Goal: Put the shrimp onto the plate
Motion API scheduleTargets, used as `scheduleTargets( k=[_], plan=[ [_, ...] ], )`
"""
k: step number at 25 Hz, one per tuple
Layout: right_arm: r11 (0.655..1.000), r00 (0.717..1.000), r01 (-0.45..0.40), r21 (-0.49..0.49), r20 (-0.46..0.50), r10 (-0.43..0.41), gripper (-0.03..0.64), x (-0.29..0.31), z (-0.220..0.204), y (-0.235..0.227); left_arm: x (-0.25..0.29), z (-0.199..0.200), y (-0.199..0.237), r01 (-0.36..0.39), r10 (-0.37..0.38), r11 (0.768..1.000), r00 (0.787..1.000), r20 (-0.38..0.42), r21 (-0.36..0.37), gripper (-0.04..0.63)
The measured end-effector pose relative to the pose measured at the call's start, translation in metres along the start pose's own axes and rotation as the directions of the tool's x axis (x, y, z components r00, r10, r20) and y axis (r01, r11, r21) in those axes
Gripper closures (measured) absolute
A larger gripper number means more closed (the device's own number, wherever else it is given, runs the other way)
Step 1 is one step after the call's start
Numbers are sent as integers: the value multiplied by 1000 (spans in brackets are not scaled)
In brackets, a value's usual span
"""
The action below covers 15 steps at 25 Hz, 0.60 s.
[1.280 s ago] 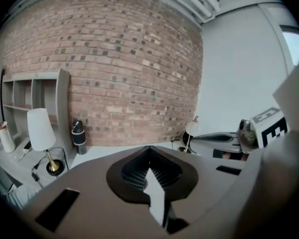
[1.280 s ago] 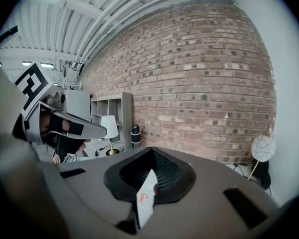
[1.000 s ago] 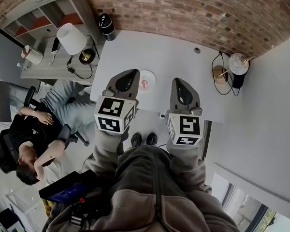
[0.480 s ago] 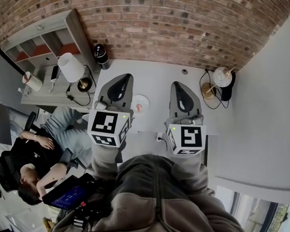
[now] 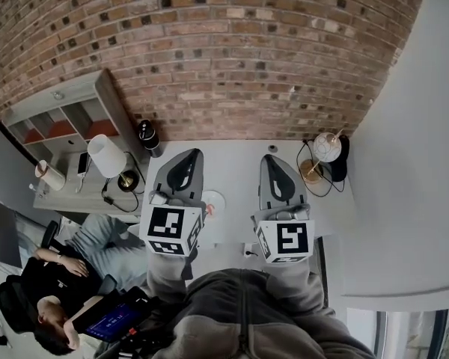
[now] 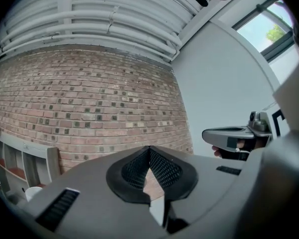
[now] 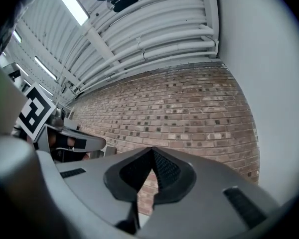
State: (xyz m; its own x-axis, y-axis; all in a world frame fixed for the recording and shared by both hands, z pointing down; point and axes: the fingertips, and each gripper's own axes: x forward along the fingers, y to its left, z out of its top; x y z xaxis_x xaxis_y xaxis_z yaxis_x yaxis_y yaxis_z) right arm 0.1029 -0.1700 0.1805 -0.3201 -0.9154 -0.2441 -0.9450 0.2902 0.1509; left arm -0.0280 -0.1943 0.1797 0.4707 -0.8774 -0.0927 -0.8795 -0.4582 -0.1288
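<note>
We hold left gripper and right gripper over the desk, facing brick wall. Both sets of fingers are pressed together, empty. Shrimp sits on plate near desk's front edge.

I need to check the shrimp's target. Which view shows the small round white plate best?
The head view: the small round white plate lies on the white table, showing beside the left gripper. Both gripper views point up at the red brick wall and ribbed white ceiling, showing no plate.
</note>
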Motion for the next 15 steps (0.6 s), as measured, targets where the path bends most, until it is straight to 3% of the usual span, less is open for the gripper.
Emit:
scheduleTargets(
  k=[7, 15],
  plan=[
    [1000, 999, -2, 5, 34, 1, 615, 3, 10, -2, 11, 7, -4, 34, -34, 999, 999, 15, 11, 591],
    [1000, 999, -14, 16, 36, 14, 615, 8, 10, 1, 11, 8, -1, 22, -22, 999, 1000, 7, 27, 591]
  ],
)
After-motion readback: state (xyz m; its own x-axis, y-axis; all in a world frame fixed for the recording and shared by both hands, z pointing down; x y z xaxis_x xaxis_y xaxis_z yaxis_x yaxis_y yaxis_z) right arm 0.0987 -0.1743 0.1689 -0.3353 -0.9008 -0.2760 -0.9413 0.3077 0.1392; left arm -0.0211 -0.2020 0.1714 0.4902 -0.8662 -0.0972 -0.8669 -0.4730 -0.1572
